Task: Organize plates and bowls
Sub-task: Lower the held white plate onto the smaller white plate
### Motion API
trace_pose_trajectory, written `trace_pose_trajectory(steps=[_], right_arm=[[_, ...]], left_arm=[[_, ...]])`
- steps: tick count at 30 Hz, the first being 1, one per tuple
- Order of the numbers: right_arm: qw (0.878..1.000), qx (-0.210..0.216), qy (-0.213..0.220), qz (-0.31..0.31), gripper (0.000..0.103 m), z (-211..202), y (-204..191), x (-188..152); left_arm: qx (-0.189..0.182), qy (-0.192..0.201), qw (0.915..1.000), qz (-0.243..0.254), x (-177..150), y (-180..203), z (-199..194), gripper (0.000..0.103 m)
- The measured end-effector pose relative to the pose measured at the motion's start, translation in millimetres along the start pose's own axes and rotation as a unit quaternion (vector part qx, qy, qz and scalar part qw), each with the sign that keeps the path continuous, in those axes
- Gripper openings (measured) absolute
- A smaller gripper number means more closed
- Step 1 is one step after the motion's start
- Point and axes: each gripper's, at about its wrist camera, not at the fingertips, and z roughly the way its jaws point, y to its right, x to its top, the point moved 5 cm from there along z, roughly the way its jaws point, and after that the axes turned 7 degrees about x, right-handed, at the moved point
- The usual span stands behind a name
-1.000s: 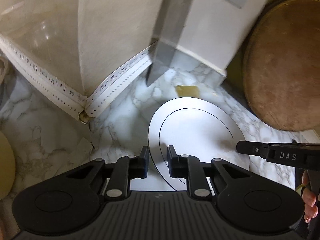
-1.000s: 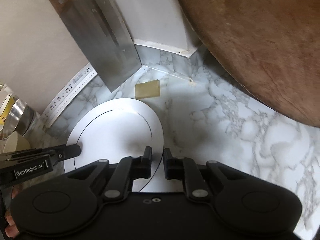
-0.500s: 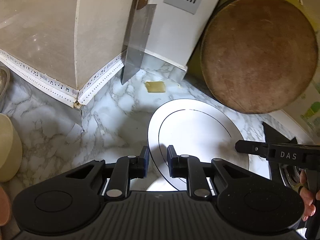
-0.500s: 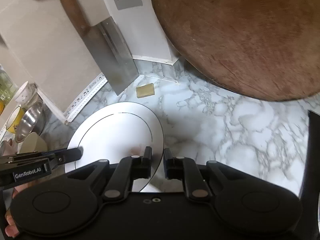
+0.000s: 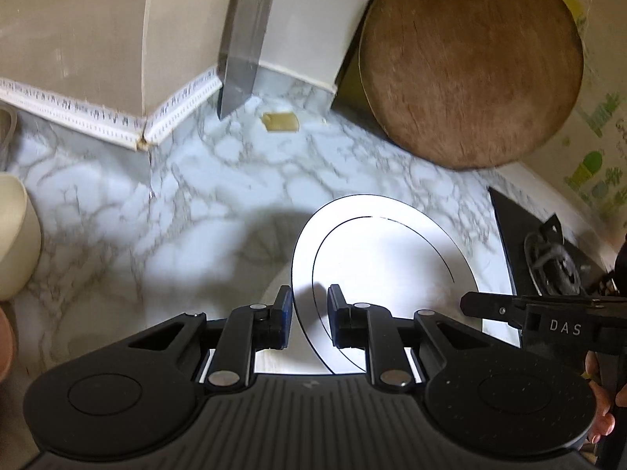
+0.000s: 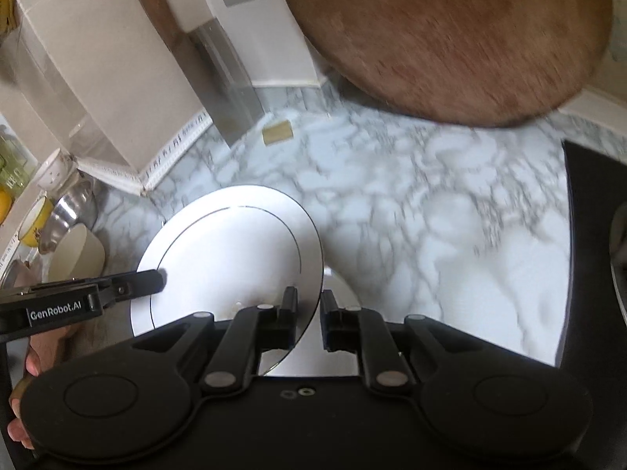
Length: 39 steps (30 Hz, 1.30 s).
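Note:
A white plate with a thin dark ring (image 5: 392,258) hangs above the marble counter, held from both sides. My left gripper (image 5: 306,315) is shut on its left rim. My right gripper (image 6: 307,315) is shut on its right rim, and the plate fills the lower left of the right wrist view (image 6: 235,258). The right gripper's finger shows at the plate's right edge in the left wrist view (image 5: 493,307); the left gripper's finger shows at the plate's left edge in the right wrist view (image 6: 133,284). A cream bowl (image 6: 78,254) stands on the counter at the left, also in the left wrist view (image 5: 15,235).
A round wooden board (image 5: 470,62) leans on the back wall. A cleaver (image 5: 245,47) hangs beside a white box. A small tan block (image 5: 280,121) lies on the counter. A black stove (image 5: 548,258) is at the right. A steel bowl (image 6: 70,211) and cups stand at the far left.
Both grippers have drawn back from the wall corner and lifted the plate; the cleaver and tan block now lie farther off, and the plate's shadow shows on the counter.

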Motion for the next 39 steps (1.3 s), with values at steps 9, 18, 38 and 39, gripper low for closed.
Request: trace_pose_trajectory(steps=[9, 18, 38, 39], right_arm=[[1.000, -0.008, -0.015, 0.014, 0.014, 4, 6, -38], [0.999, -0.014, -0.030, 0.017, 0.014, 17, 10, -52], [0.999, -0.014, -0.035, 0.016, 0.014, 23, 16, -51], [0.999, -0.014, -0.035, 0.015, 0.014, 23, 16, -51]], left_arm=[[0.008, -0.029, 0.9993, 0.022, -31, 0, 14, 0.018], [0.016, -0.046, 0.9983, 0.032, -43, -2, 25, 0.018], [0.005, -0.063, 0.9974, 0.037, -41, -4, 32, 0.018], [0.003, -0.065, 0.9973, 0.036, -40, -4, 33, 0.018]])
